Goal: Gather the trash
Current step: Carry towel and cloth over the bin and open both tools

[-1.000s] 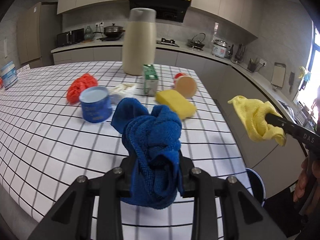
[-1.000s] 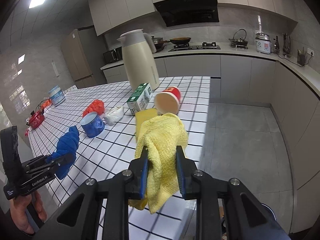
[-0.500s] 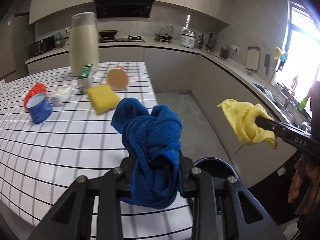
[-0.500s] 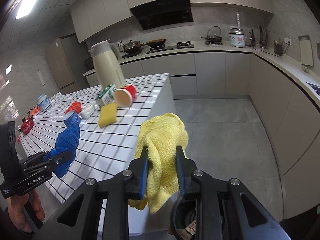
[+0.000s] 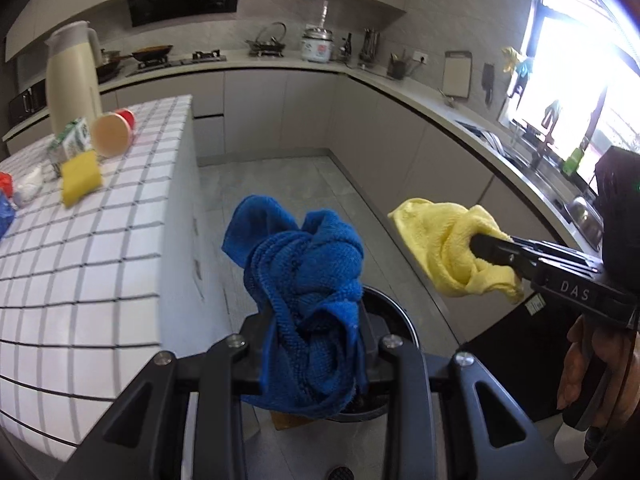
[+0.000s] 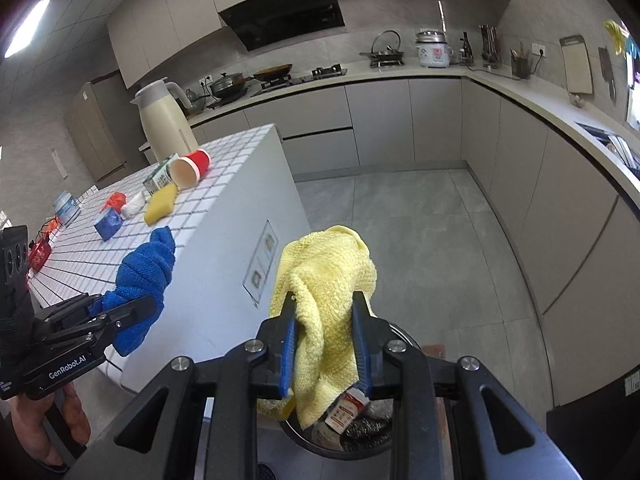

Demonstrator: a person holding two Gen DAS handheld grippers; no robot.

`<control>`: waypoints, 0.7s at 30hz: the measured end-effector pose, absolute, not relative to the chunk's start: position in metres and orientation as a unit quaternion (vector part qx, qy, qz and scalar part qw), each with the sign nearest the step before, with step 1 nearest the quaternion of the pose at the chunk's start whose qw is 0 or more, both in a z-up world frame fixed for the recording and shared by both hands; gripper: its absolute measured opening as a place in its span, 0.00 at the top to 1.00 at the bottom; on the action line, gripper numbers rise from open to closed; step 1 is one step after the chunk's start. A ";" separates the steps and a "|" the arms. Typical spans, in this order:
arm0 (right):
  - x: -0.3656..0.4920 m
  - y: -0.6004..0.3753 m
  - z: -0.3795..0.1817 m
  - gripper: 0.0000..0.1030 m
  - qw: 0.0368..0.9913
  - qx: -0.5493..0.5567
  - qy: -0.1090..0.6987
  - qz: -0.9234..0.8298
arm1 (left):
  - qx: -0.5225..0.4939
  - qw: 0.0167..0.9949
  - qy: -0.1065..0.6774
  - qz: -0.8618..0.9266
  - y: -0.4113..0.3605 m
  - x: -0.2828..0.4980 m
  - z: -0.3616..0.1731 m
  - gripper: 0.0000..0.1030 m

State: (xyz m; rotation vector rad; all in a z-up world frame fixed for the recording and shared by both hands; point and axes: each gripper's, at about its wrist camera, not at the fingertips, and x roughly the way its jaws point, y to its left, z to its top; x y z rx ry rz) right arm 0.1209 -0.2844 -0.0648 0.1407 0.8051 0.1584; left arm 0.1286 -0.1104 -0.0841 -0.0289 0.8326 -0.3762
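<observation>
Trash bin (image 6: 404, 334) sits on the floor right under both grippers. My left gripper (image 5: 316, 340) is clamped on the blue cloth (image 5: 308, 280), my right gripper (image 6: 324, 344) on the yellow cloth (image 6: 324, 280). I center each bundle over the bin's rim before letting go.

1. Daylight floods through the window (image 5: 576, 92) at the left wrist view's right edge and blows out to white glare.
2. A ceiling light (image 6: 26, 28) glows at the right wrist view's upper left.
3. The tiled island top (image 5: 92, 264) is slightly smeared by motion blur.
4. Both fisheye views bend straight cabinet lines, with dark vignetted corners.
5. Overall exposure is bright and shadows are soft.
</observation>
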 end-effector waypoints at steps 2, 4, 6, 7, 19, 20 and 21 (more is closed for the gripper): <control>0.117 -0.296 -0.077 0.74 0.910 0.070 0.401 0.077 | -0.015 0.891 0.415 -0.184 -0.123 0.127 -0.096 0.70; 0.116 -0.302 -0.089 0.74 0.905 0.071 0.412 0.080 | -0.017 0.884 0.428 -0.187 -0.133 0.127 -0.106 0.70; 0.114 -0.308 -0.101 0.74 0.899 0.069 0.423 0.086 | -0.017 0.879 0.440 -0.185 -0.142 0.126 -0.118 0.70; 0.113 -0.311 -0.109 0.74 0.896 0.066 0.430 0.091 | -0.018 0.876 0.445 -0.187 -0.145 0.126 -0.122 0.70; 0.140 -0.312 -0.204 0.52 0.841 0.025 0.525 0.128 | -0.021 0.833 0.531 -0.150 -0.167 0.137 -0.198 0.24; 0.145 -0.315 -0.215 0.27 0.834 0.017 0.539 0.114 | -0.017 0.830 0.538 -0.144 -0.168 0.137 -0.201 0.18; 0.149 -0.319 -0.226 0.16 0.830 0.011 0.549 0.095 | -0.014 0.830 0.540 -0.140 -0.168 0.135 -0.203 0.15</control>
